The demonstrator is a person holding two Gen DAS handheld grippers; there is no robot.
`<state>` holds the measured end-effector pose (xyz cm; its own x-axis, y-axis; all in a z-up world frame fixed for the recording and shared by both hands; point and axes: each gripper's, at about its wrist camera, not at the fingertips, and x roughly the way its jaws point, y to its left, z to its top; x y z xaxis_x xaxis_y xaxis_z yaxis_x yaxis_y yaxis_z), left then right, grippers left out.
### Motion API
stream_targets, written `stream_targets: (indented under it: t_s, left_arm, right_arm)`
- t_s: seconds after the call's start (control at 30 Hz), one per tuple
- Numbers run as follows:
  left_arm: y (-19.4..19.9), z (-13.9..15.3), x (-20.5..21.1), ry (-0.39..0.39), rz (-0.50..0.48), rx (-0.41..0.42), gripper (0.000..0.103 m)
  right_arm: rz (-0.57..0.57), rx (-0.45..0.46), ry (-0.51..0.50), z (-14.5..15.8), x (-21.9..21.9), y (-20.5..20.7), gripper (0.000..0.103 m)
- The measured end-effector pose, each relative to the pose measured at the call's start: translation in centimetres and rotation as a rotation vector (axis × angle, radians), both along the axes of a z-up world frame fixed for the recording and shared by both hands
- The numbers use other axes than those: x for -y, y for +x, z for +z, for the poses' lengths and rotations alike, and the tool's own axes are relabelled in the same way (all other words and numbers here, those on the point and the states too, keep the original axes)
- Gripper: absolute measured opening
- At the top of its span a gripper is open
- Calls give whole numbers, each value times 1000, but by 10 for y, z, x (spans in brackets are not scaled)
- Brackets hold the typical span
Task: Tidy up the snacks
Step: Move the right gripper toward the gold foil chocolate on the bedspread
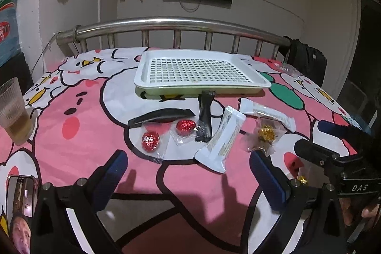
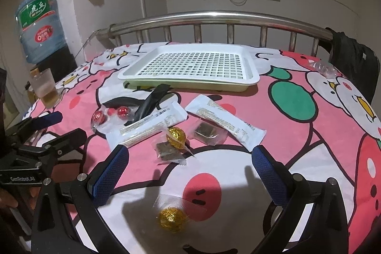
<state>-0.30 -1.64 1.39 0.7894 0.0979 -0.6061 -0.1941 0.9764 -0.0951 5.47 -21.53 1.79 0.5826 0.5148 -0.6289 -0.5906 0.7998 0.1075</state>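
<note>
Surface: a pink cartoon-print sheet (image 2: 238,108) is spread over the bed, with a metal bed rail (image 2: 214,16) along the far edge.

Tray: a white slotted tray (image 2: 190,82) is set at the far middle of the sheet, with nothing seen in it.

Snacks, all laid on the sheet in front of the tray:
- Two white bar packets (image 2: 147,127) and (image 2: 226,120) are laid slantwise, side by side.
- Two black sachets (image 1: 162,117) and (image 1: 205,119) are placed nearest the tray; one is touching its front edge.
- Two red foil balls (image 1: 150,140) and (image 1: 185,126) are kept in clear wrappers, left of the bars.
- One gold foil ball (image 2: 175,135) is found between the bar packets, with two dark squares in clear wrap (image 2: 166,151) and (image 2: 206,132) beside it.
- A second gold foil ball (image 2: 172,219) is set apart, closest to the near edge.

Left gripper (image 1: 188,177): the jaws are held wide apart and nothing is clamped; the red balls and a white bar are seen just ahead of it.

Right gripper (image 2: 190,173): the jaws are held wide apart and nothing is gripped; the near gold ball is seen low between its fingers, the other snacks beyond the tips.

Other: a clear cup (image 2: 47,87) is stood at the left edge of the sheet.
</note>
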Motion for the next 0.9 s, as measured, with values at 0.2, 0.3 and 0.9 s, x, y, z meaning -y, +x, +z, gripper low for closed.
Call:
stream_targets:
  t_s: [0.2, 0.3, 0.9]
  left_arm:
    - [3, 5, 5, 0, -40, -15, 103]
    - [7, 9, 6, -17, -69, -14, 100]
    - [47, -10, 9, -100, -220, -157, 75]
  right_arm:
    - [43, -42, -3, 0, -5, 6, 103]
    - [79, -53, 13, 2, -8, 7, 103]
    - [155, -146, -56, -7, -21, 32, 54]
